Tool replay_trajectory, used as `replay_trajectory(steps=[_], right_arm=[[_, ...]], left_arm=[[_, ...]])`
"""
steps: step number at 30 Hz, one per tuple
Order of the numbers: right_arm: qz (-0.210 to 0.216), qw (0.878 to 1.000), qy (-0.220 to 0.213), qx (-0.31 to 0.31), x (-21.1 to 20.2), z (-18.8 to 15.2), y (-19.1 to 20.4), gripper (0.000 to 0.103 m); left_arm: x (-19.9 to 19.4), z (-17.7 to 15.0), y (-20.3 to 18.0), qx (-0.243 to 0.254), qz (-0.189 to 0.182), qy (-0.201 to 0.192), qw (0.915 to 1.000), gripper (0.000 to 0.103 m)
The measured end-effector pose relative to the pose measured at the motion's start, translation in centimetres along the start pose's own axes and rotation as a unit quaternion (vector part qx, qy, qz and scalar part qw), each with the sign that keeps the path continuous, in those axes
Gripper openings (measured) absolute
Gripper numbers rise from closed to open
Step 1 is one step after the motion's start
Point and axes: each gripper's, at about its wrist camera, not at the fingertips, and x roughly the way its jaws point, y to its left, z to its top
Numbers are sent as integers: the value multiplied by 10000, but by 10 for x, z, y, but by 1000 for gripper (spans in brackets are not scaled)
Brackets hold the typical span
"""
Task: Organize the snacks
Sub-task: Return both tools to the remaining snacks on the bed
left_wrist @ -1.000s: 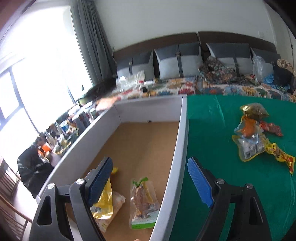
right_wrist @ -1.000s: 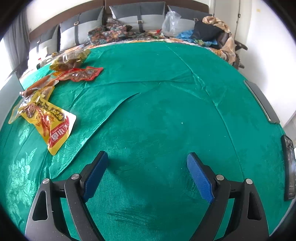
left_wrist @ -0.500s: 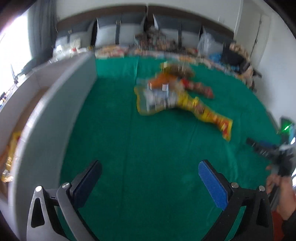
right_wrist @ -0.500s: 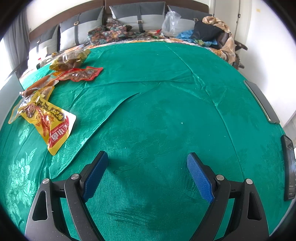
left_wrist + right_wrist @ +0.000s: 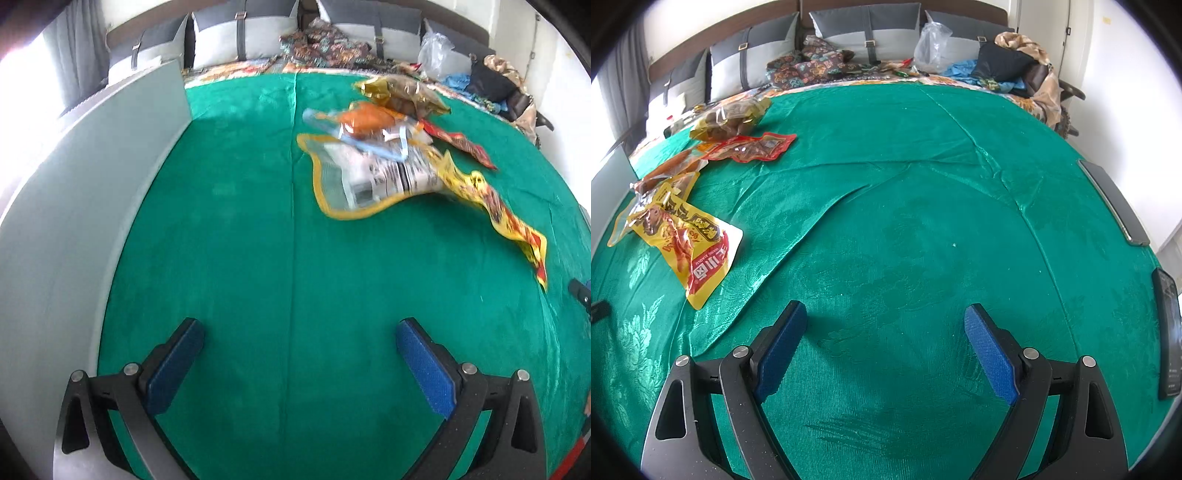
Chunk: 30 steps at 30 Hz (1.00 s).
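A heap of snack packets lies on the green tablecloth (image 5: 258, 240): a clear yellow-edged bag (image 5: 369, 177), an orange packet (image 5: 365, 118), a gold bag (image 5: 402, 92), a red packet (image 5: 458, 142) and a long yellow packet (image 5: 498, 214). My left gripper (image 5: 299, 332) is open and empty, well short of the heap. The grey box wall (image 5: 74, 206) stands on its left. My right gripper (image 5: 886, 314) is open and empty over bare cloth; the yellow packet (image 5: 687, 240) and red packet (image 5: 753, 147) lie to its far left.
Two dark flat devices (image 5: 1112, 199) (image 5: 1167, 332) lie at the table's right edge. A bed with grey pillows (image 5: 864, 26), a plastic bag (image 5: 931, 44) and clothes (image 5: 1015, 62) is behind the table. The other gripper's tip (image 5: 580, 291) shows at the right edge.
My left gripper has swung right, away from the box interior, over the wall and onto the green cloth facing the snack heap. My right gripper has not moved.
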Motion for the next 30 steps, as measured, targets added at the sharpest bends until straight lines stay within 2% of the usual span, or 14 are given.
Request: replay_trajectory(steps=[10,30], right_arm=[[-2,10000,0,4,1,0,0,89],[-8,10000,1,10,1,0,0,89]], left_arm=[[2,7,2,42,-36,-262,9996,103],[1,7,1,39,-29,-262,9996,103]])
